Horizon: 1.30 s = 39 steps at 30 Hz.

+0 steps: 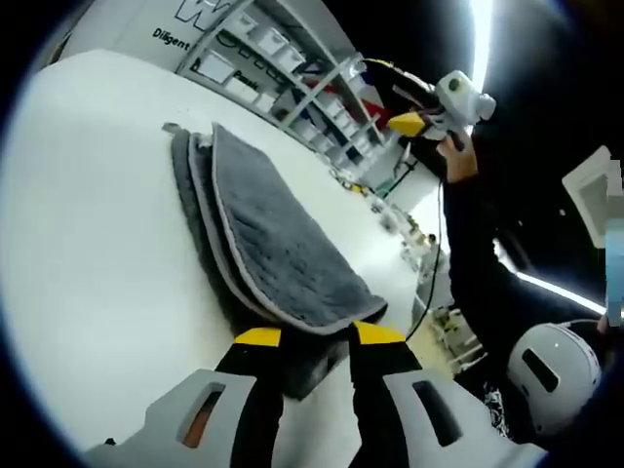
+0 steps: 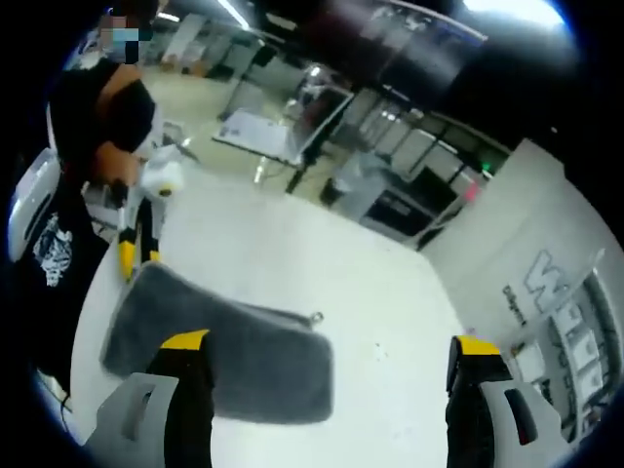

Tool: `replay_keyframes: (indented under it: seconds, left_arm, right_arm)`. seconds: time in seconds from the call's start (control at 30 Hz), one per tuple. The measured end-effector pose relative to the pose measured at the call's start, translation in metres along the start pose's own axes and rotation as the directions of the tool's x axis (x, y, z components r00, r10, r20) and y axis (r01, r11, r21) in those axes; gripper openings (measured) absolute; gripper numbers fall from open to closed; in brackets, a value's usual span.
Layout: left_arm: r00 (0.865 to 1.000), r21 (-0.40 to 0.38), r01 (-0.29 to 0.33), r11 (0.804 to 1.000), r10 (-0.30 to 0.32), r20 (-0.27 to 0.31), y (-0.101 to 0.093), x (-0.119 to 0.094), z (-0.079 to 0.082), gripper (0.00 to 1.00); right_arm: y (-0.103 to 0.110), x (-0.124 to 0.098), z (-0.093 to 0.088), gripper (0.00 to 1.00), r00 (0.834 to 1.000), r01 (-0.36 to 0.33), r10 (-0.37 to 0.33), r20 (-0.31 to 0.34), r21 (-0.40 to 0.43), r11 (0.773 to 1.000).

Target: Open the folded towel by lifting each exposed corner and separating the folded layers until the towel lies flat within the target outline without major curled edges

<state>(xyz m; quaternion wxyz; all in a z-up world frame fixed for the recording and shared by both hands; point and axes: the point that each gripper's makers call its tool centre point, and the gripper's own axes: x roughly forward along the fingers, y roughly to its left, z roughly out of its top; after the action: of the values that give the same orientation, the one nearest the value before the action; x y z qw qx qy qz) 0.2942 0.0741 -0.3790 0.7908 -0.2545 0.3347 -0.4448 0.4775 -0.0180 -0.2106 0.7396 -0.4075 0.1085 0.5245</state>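
Left gripper (image 1: 317,335) pinching grey folded towel (image 1: 273,234), layers stacked, white table (image 1: 88,244)

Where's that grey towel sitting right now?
The grey towel lies folded on the white table, its near corner between the left tongs. In the right gripper view it sits lower left.

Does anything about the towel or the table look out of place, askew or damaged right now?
Nothing looks damaged or spilled. The grey towel is folded in stacked layers on the white table, its edges slightly stepped rather than flush, which suits a towel not yet opened. The left tool is at its near corner; the right tool is open above the table.
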Motion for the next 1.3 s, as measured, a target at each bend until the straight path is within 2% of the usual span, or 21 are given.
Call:
replay_keyframes:
  seconds: [0.13,0.33,0.43,0.6,0.67,0.7,0.77,0.83,0.87,0.9,0.97,1.07,1.13,1.2,1.3]
  left_arm:
    - [1.000,-0.039,0.030,0.999,-0.030,0.005,-0.001,0.000,0.001,0.29]
    - [0.996,-0.153,0.084,0.985,-0.081,0.024,-0.007,0.004,0.001,0.26]
    - [0.994,-0.194,0.112,0.974,-0.108,0.032,-0.009,0.005,0.003,0.26]
    - [0.996,-0.220,0.089,0.972,-0.085,0.026,-0.003,0.004,0.004,0.25]
    - [0.997,-0.218,0.076,0.973,-0.071,0.031,-0.005,0.007,0.004,0.24]
    - [0.997,-0.209,0.070,0.975,-0.065,0.033,-0.005,0.007,0.004,0.22]
    - [0.998,-0.198,0.047,0.979,-0.040,0.042,0.001,0.007,0.005,0.15]
    - [0.998,-0.200,0.045,0.979,-0.037,0.044,0.003,0.008,0.005,0.13]
    - [0.998,-0.211,0.054,0.976,-0.045,0.044,0.005,0.007,0.007,0.10]
    - [0.998,-0.212,0.054,0.976,-0.045,0.044,0.005,0.007,0.007,0.08]
    - [0.998,-0.207,0.056,0.977,-0.047,0.048,0.003,0.008,0.007,0.05]
    - [0.997,-0.200,0.065,0.978,-0.055,0.053,0.001,0.009,0.010,0.04]
    - [0.996,-0.193,0.084,0.978,-0.075,0.050,0.000,0.007,0.012,0.04]
    - [0.995,-0.186,0.099,0.978,-0.091,0.049,-0.003,0.007,0.011,0.04]
    - [0.994,-0.178,0.106,0.978,-0.099,0.048,-0.004,0.006,0.011,0.04]
  right_arm:
    - [0.004,0.015,-0.007,1.00,0.996,-0.076,0.074,-0.048,-0.037,0.996]
    - [-0.004,0.027,0.004,1.00,0.987,-0.143,0.140,-0.079,-0.030,0.989]
    - [-0.008,0.029,0.008,0.99,0.987,-0.144,0.139,-0.086,-0.053,0.988]
    - [-0.005,0.037,0.006,0.99,0.981,-0.173,0.167,-0.097,-0.050,0.984]
    - [-0.009,0.042,0.007,0.96,0.982,-0.182,0.178,-0.062,-0.065,0.981]
    - [-0.007,0.047,0.004,0.93,0.978,-0.205,0.202,-0.044,-0.066,0.977]
    - [-0.006,0.054,-0.012,0.90,0.971,-0.233,0.232,-0.066,-0.010,0.972]
    - [-0.019,0.064,-0.024,0.87,0.969,-0.234,0.232,-0.086,-0.008,0.972]
    - [-0.021,0.068,-0.030,0.83,0.966,-0.241,0.239,-0.100,-0.010,0.970]
    - [-0.020,0.072,-0.037,0.74,0.958,-0.264,0.262,-0.118,-0.007,0.964]
    - [-0.017,0.079,-0.042,0.62,0.946,-0.300,0.302,-0.120,0.029,0.953]
    - [-0.025,0.093,-0.046,0.64,0.943,-0.304,0.307,-0.126,0.042,0.952]
    - [-0.019,0.098,-0.045,0.50,0.933,-0.343,0.343,-0.113,0.014,0.939]
    - [-0.012,0.105,-0.041,0.34,0.908,-0.401,0.403,-0.114,0.035,0.915]
    - [-0.007,0.119,-0.045,0.23,0.873,-0.460,0.467,-0.141,0.076,0.884]
